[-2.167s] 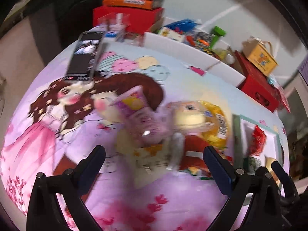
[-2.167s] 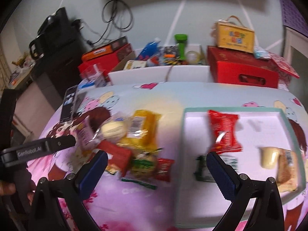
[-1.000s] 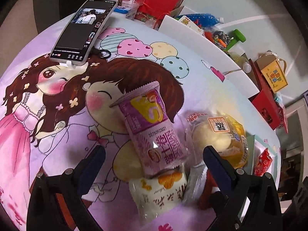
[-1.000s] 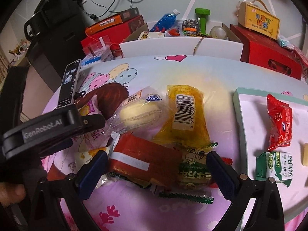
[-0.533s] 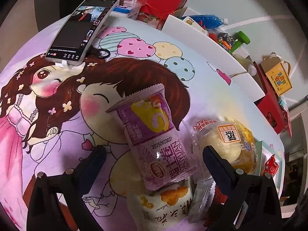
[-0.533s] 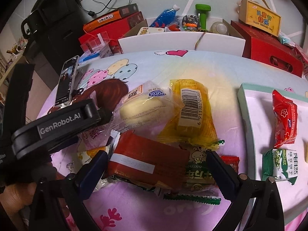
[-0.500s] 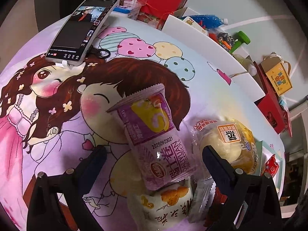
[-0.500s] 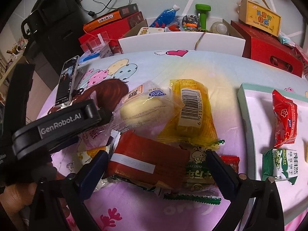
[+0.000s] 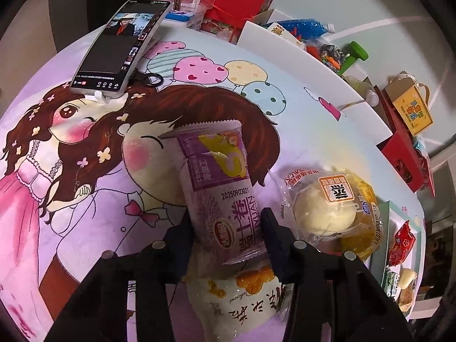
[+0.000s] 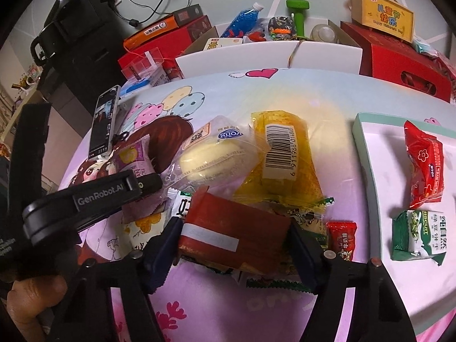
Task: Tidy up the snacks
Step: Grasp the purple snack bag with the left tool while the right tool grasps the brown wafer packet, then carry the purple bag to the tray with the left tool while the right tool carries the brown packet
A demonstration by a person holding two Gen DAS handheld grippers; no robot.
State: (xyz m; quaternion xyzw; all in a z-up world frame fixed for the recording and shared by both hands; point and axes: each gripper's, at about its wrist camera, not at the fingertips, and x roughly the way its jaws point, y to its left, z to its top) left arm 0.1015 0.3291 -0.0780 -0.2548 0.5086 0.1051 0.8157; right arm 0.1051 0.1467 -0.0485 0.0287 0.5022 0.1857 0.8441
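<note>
Pinching the purple snack packet [image 9: 225, 199] at its lower half, the left tongs [image 9: 226, 236] sit on the counter [image 9: 299, 131]. The right tongs [image 10: 233, 238] clamp the red packet [image 10: 236, 228] between both fingers

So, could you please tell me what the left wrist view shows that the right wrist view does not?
Only the left wrist view shows the left gripper shut on the purple snack packet, fingers on both sides. Only the right wrist view shows the right gripper closed around the red packet, plus the black bag. Both show the phone, the bun in clear wrap and the tray.
</note>
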